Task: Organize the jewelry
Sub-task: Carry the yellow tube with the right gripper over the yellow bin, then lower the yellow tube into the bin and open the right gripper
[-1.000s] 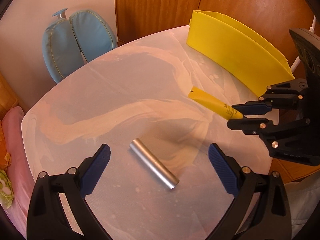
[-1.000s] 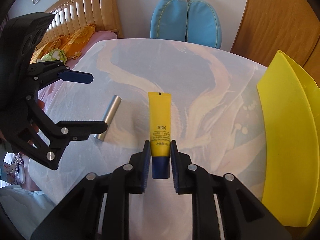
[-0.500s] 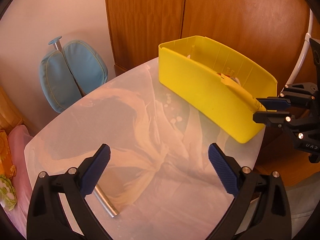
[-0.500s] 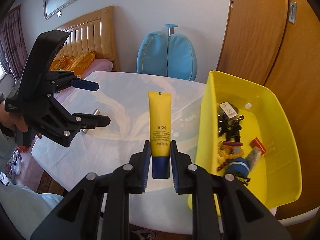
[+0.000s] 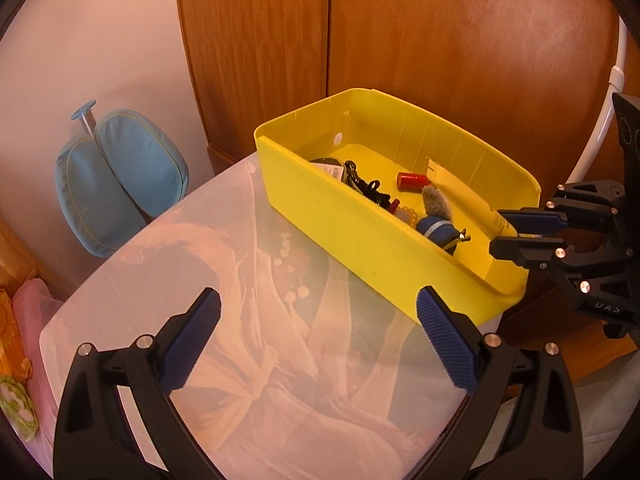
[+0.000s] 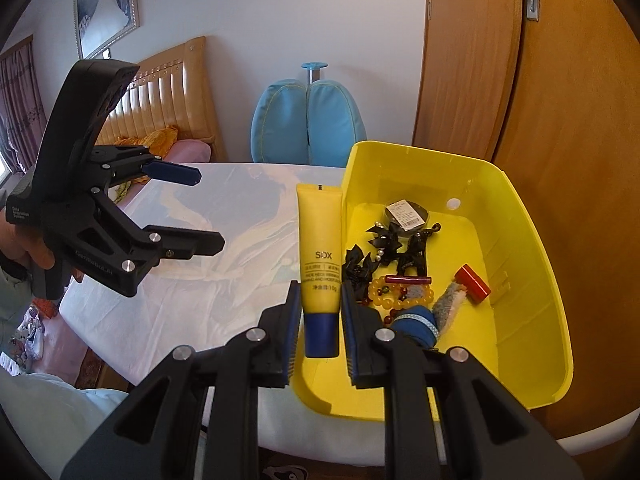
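Right wrist view | my right gripper clamps the yellow tube over the yellow bin's near edge | left gripper open, empty | I'd clear the rim before releasing.

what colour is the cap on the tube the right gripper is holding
Dark blue cap on a yellow tube; clearest in the right wrist view.

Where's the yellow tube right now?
The yellow tube is clamped in the right gripper, by its blue cap end, in the air over the near left edge of the yellow bin; in the left wrist view it shows at far right.
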